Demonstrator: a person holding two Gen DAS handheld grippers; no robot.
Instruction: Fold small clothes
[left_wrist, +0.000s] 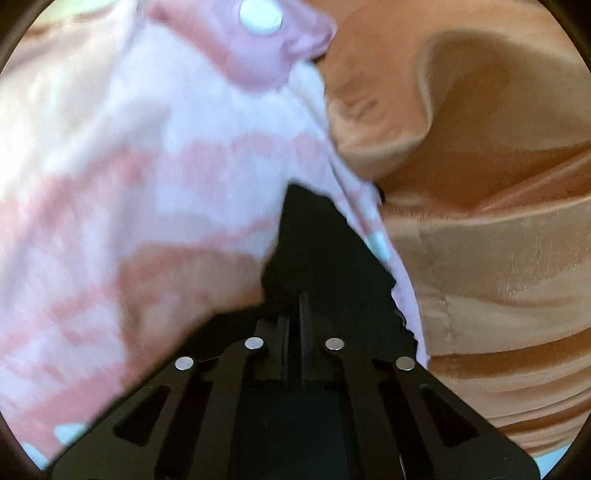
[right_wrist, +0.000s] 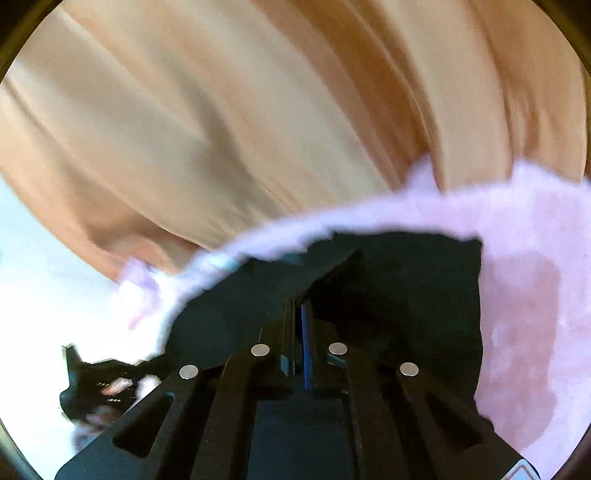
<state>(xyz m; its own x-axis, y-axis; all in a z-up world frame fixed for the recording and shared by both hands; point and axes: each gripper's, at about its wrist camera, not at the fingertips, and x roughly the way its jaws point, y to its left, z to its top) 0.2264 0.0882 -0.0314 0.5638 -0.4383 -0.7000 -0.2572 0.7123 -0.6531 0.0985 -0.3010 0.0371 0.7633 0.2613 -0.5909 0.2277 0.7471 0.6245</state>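
Note:
A small pink-and-white tie-dye garment (left_wrist: 147, 192) with a pink strap and a white snap (left_wrist: 260, 16) hangs in front of my left gripper (left_wrist: 295, 291). The left jaws are closed together with the garment's edge draped over them. In the right wrist view the same pink garment (right_wrist: 517, 277) drapes over my right gripper (right_wrist: 301, 310), whose jaws are also closed together on the cloth edge. The left gripper (right_wrist: 96, 384) and the hand holding it show at the lower left of the right view. The image is motion-blurred.
An orange-tan fabric (left_wrist: 480, 184) with folds fills the right of the left view and the upper part of the right view (right_wrist: 221, 110). A bright white area (right_wrist: 37, 295) lies at the left of the right view.

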